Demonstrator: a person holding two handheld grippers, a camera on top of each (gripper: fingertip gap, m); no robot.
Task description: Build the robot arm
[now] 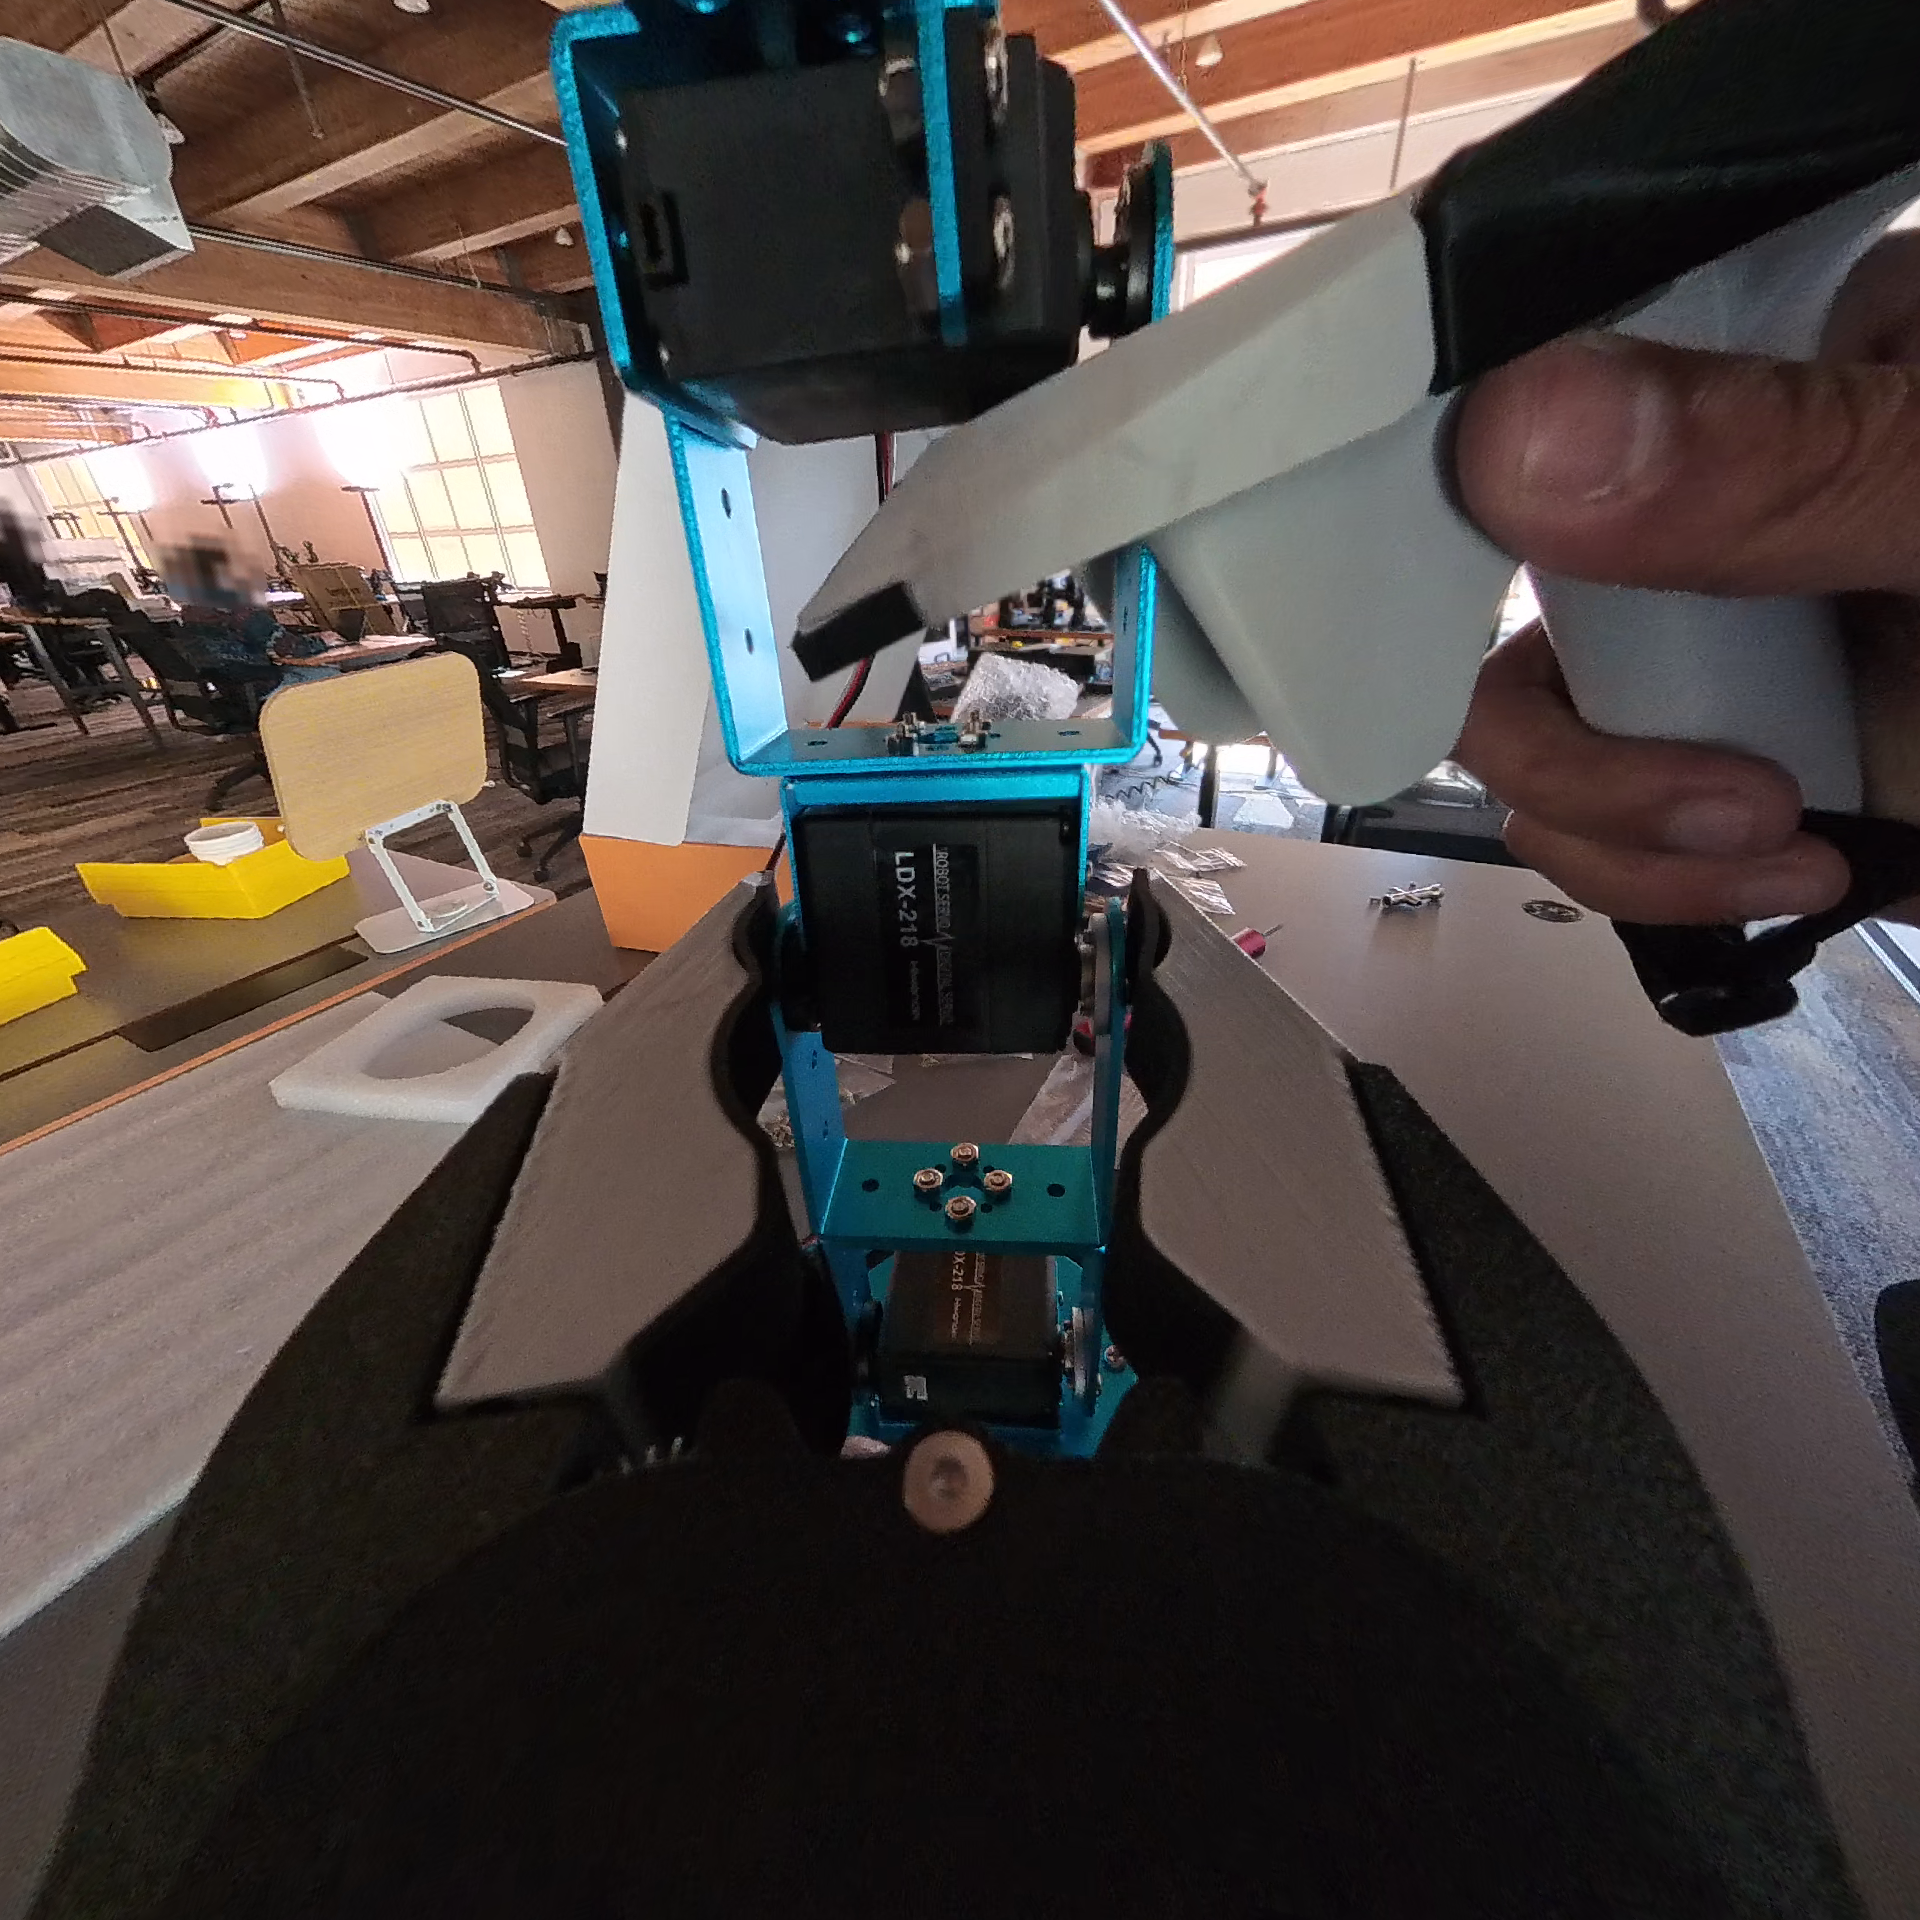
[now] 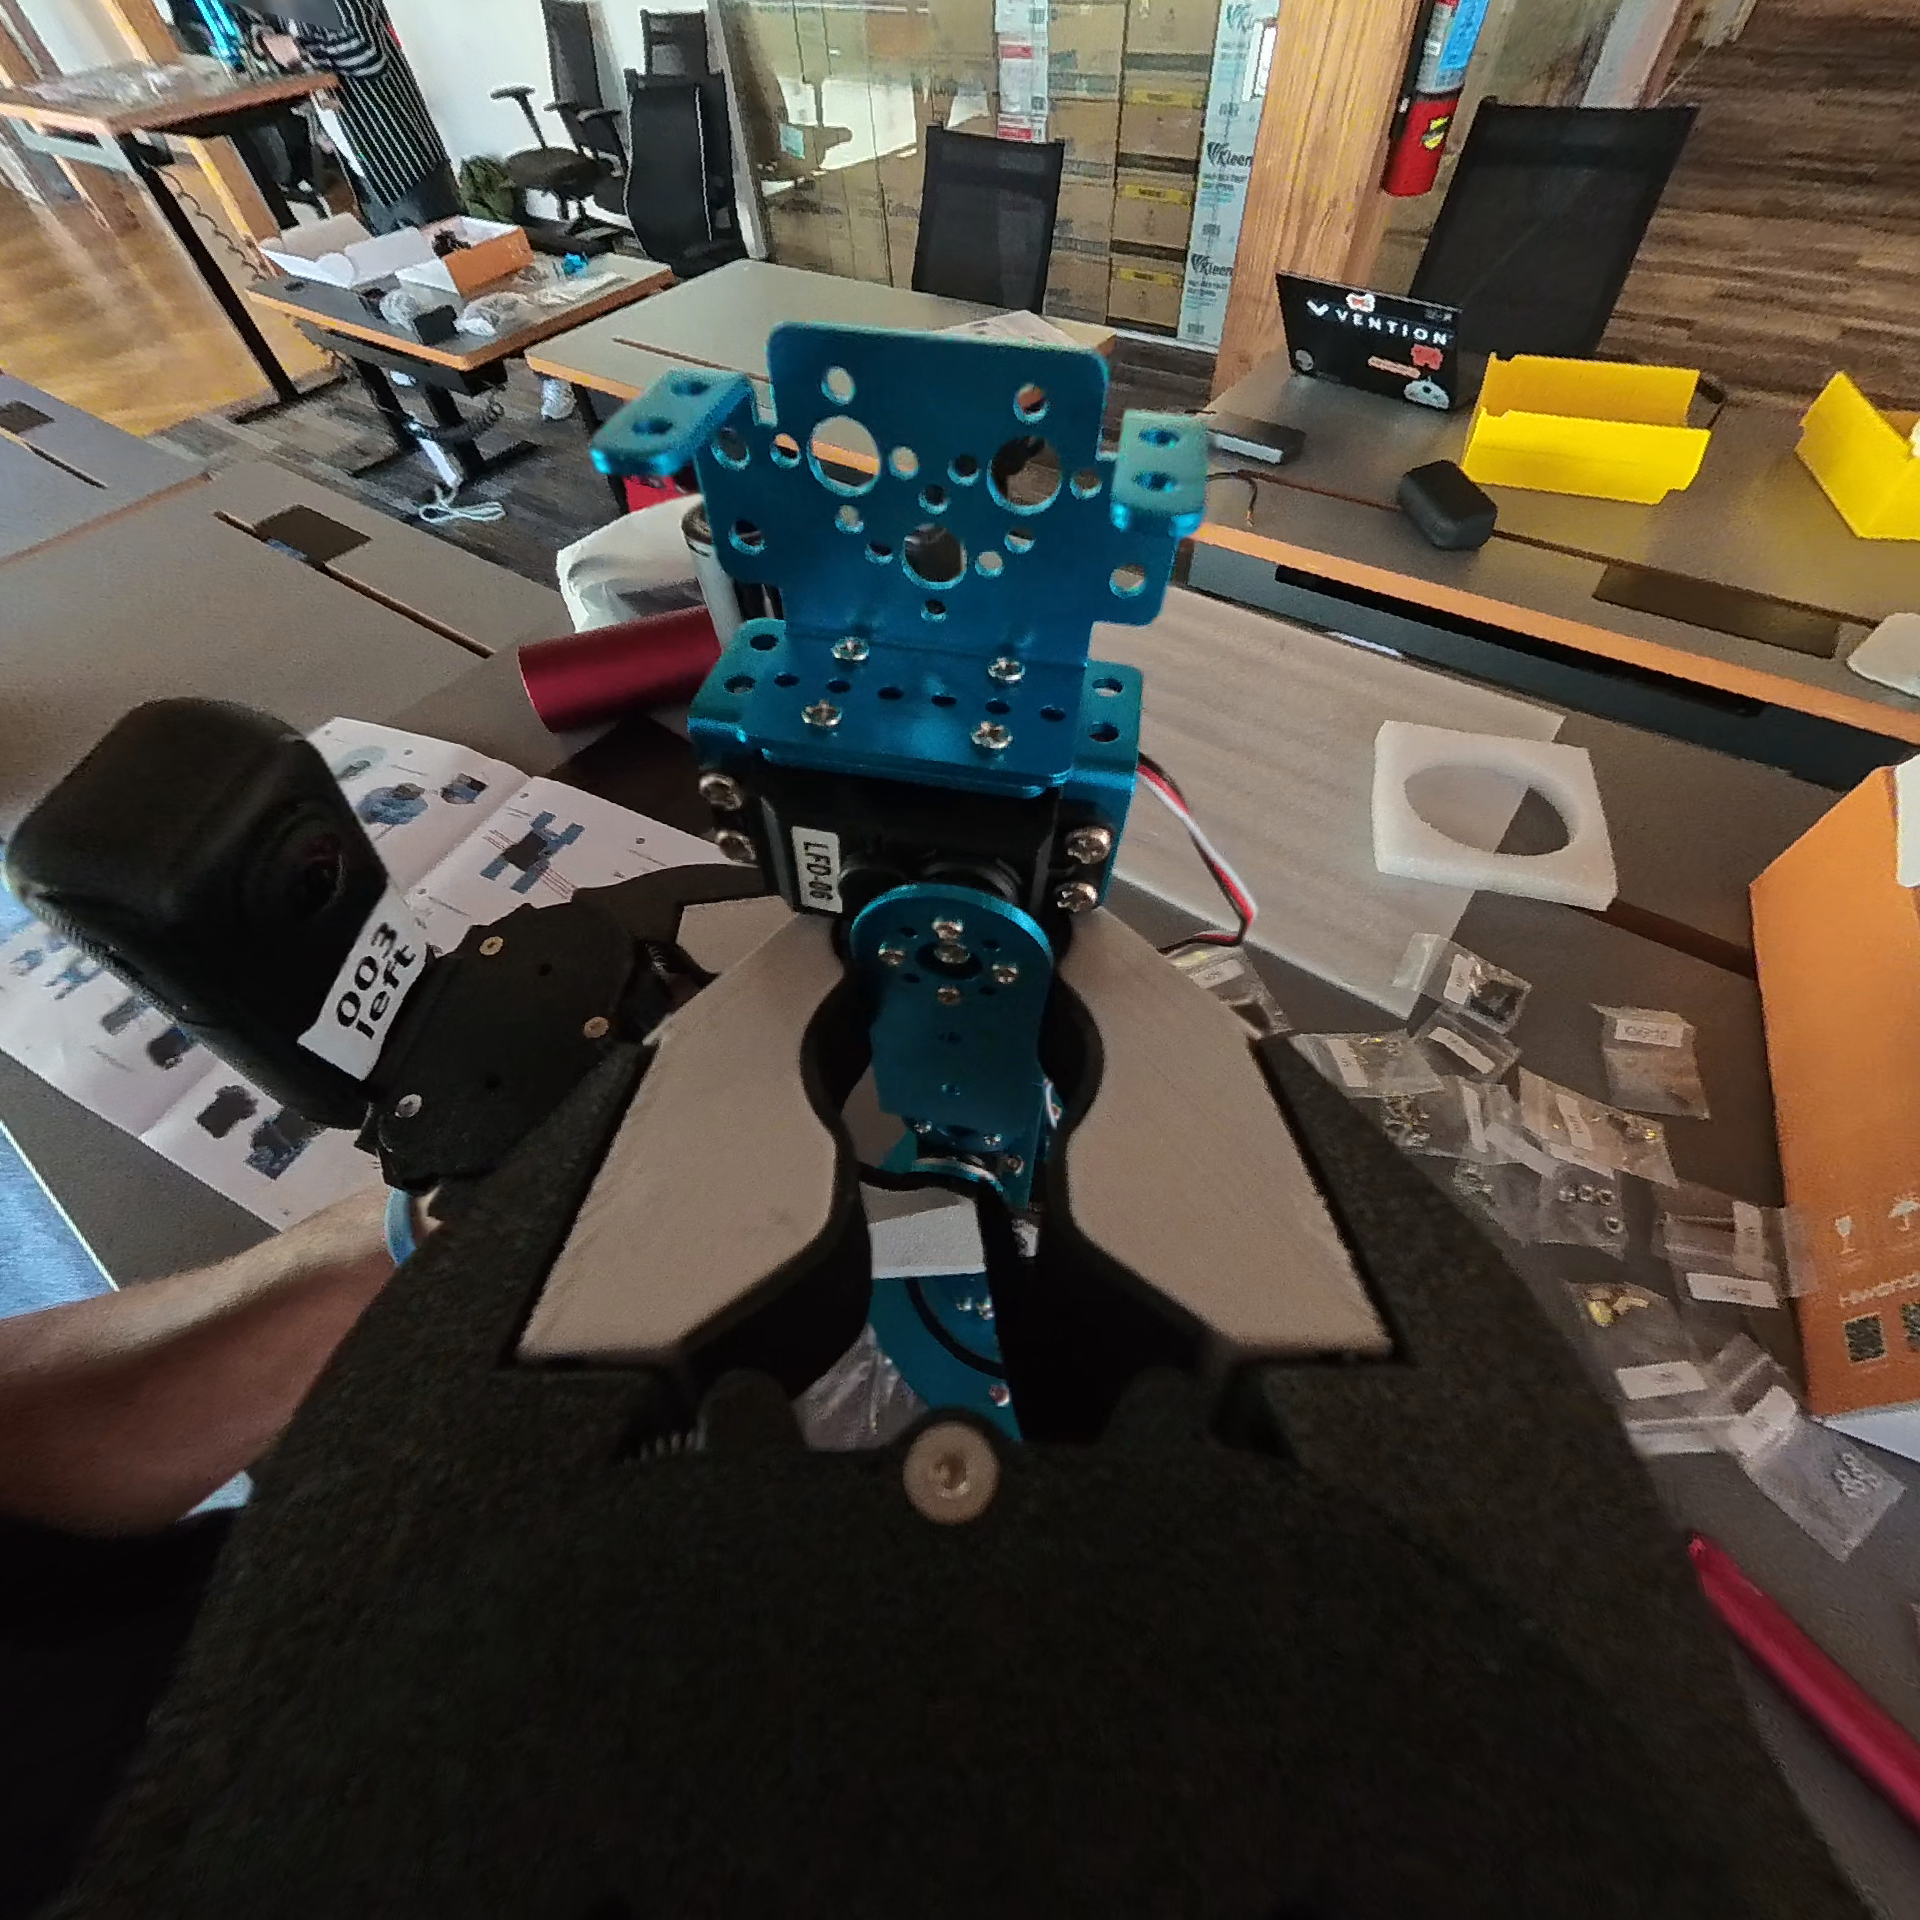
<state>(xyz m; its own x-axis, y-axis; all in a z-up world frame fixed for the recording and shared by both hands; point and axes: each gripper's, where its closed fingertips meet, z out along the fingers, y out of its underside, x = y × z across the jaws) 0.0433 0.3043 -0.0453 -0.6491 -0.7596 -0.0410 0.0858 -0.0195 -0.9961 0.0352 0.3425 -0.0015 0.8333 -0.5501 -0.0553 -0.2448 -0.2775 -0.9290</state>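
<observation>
A blue metal robot arm [image 1: 940,758] made of brackets and black servos stands upright on the grey table [image 1: 1507,1039]. My left gripper [image 1: 945,914] is shut on its lower part, with a black servo [image 1: 935,935] and its bracket between the grey fingers. My right gripper [image 2: 945,966] is shut on the blue arm [image 2: 914,540] higher up, around a bracket arm with a round horn [image 2: 945,956]. In the left wrist view a grey finger [image 1: 1143,416] of the right gripper, held by a hand [image 1: 1662,468], reaches the upper U bracket. The left gripper's camera [image 2: 208,883] shows at the left.
A white foam frame [image 2: 1486,821] and an orange box [image 2: 1839,1122] lie to the right, with several small bags of screws [image 2: 1538,1122] between them. A red cylinder [image 2: 613,670] and a printed sheet [image 2: 499,831] lie to the left. Yellow bins [image 2: 1579,436] and a laptop [image 2: 1371,332] sit on the far desk. There is about 6 cm between the tips of the two grippers.
</observation>
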